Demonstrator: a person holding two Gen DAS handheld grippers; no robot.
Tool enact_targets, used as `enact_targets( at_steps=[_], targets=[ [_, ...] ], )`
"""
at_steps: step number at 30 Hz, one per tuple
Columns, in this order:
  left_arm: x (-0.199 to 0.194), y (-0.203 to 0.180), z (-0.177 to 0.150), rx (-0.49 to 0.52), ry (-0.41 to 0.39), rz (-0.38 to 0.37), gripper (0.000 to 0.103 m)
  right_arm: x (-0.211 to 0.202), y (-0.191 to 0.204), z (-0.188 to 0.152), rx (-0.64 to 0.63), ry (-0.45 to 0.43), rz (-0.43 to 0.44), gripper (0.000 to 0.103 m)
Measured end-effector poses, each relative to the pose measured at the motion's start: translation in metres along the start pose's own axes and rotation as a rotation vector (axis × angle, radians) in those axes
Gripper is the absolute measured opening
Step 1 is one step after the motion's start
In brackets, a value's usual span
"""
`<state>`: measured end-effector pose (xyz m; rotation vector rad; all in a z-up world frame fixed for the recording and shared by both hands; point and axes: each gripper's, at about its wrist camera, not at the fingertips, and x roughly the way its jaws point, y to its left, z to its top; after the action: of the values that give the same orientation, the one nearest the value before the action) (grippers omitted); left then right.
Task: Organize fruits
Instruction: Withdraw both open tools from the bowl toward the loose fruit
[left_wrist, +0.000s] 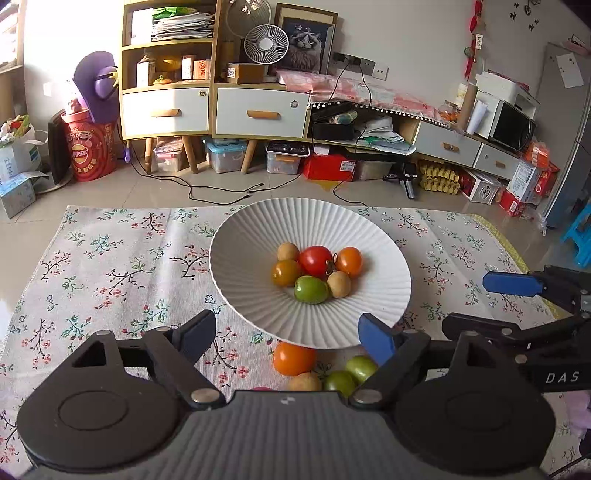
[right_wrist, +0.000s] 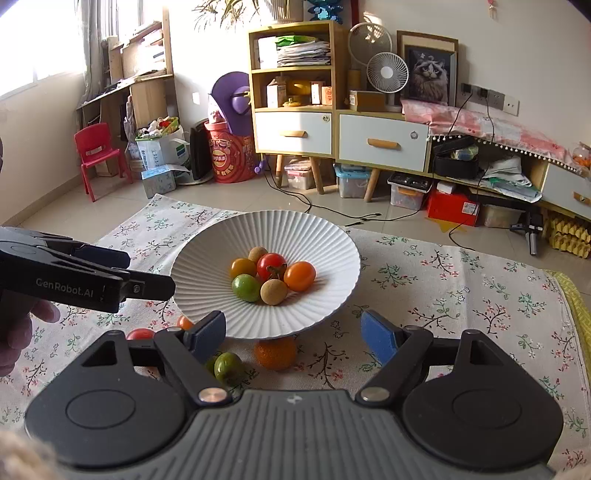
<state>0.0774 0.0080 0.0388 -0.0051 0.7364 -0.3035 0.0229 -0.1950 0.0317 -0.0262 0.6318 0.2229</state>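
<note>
Both the left claw (left_wrist: 288, 334) and the right claw (right_wrist: 293, 332) stand wide, holding nothing. Six small fruits (left_wrist: 316, 271) sit together in the white bowl (left_wrist: 243, 258) on the flowered cloth (left_wrist: 122, 266). More fruits (right_wrist: 275, 352) lie on the cloth just before the bowl.

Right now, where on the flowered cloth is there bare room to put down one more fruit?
The cloth left of the white bowl is bare, and so is the stretch right of it in the right wrist view. It is crowded at the bowl's near edge: an orange tomato and green fruits lie there between both open grippers.
</note>
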Motion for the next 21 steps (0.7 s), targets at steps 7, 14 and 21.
enact_targets(
  at_steps=[7,14,21],
  targets=[
    [-0.009,-0.002,-0.016,0.015,0.007,-0.001,0.098,-0.007,-0.002,-0.009,0.038,0.026,-0.002,0.090],
    [-0.014,0.000,-0.041,-0.011,0.006,0.021,0.103,-0.006,-0.006,-0.023,0.083,0.058,-0.024,0.097],
    [-0.015,-0.002,-0.067,0.002,0.025,0.023,0.103,-0.004,-0.008,-0.044,0.142,0.082,-0.065,0.100]
  ],
)
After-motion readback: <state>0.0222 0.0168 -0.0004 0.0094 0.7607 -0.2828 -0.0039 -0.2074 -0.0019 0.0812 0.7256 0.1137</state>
